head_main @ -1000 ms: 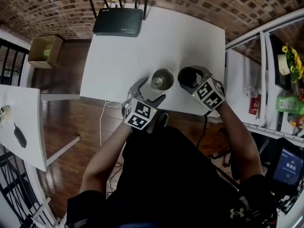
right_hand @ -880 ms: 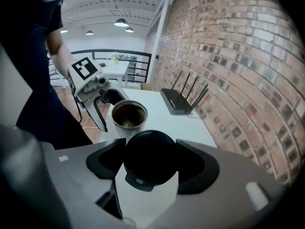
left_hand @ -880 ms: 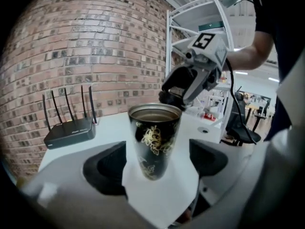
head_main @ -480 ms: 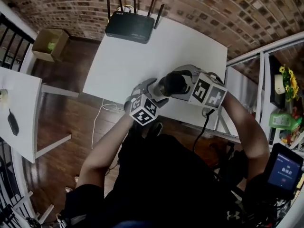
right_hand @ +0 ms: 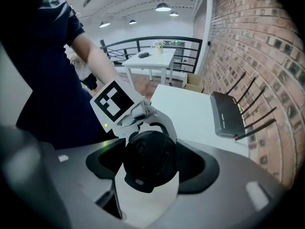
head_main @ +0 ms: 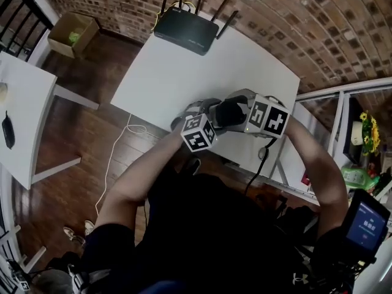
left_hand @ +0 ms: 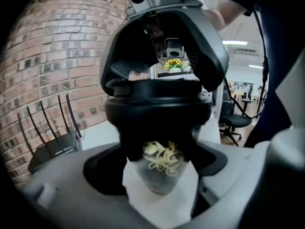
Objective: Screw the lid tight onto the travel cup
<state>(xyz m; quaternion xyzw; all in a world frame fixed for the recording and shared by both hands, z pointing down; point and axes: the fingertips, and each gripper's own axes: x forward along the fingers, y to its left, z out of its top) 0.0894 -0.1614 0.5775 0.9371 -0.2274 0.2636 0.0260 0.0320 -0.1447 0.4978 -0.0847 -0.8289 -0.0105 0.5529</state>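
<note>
The left hand-held gripper is closed narrow on the travel cup, a dark tapered cup with a gold pattern. The cup is over the counter at the edge opposite the router, well apart from it. The black lid sits on top of the cup. The right hand-held gripper, on the far side of the cup from the router's antennas, grips the lid with its jaws spread wide around it. The two grippers nearly touch each other.
</note>
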